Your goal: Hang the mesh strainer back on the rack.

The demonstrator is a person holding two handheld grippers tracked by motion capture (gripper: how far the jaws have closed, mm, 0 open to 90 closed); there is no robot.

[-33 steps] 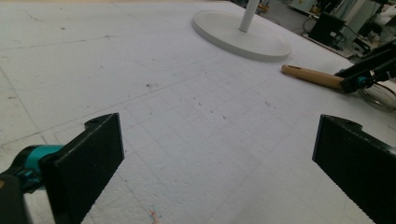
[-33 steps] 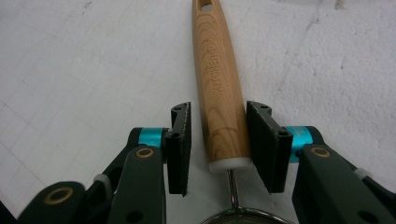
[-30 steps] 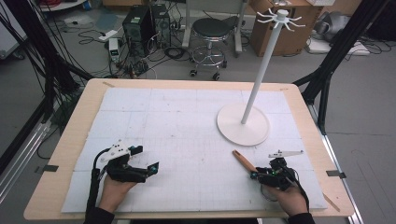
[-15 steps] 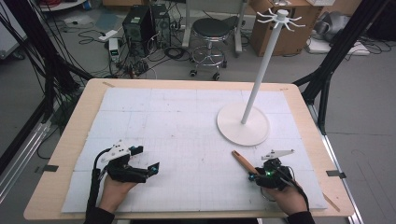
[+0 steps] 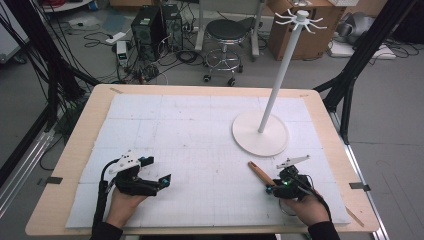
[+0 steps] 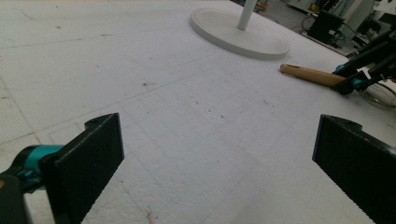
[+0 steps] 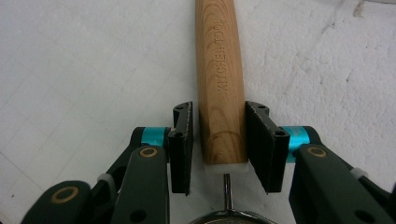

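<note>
A wooden handle (image 5: 260, 172) stamped KITCHENTOOL (image 7: 220, 84) lies on the white mat at the front right. A thin wire joins it to a round metal rim (image 7: 229, 217), also seen in the left gripper view as a metal rim (image 6: 380, 95). My right gripper (image 5: 272, 187) straddles the handle's near end; in the right gripper view the right gripper (image 7: 218, 112) is open, with a narrow gap at the left jaw and the right jaw at the wood. My left gripper (image 5: 157, 170) rests at the front left, and in its own view the left gripper (image 6: 215, 140) stands wide open around nothing.
A white stand with a round base (image 5: 260, 132), a tall pole and hooks at the top (image 5: 300, 17) stands at the right rear of the mat, just beyond the handle. The base (image 6: 238, 32) also appears in the left gripper view. The wooden table edge (image 5: 55, 200) frames the mat.
My right gripper has slid forward and left along the mat, bringing its jaws around the handle's end. The left gripper has stayed put.
</note>
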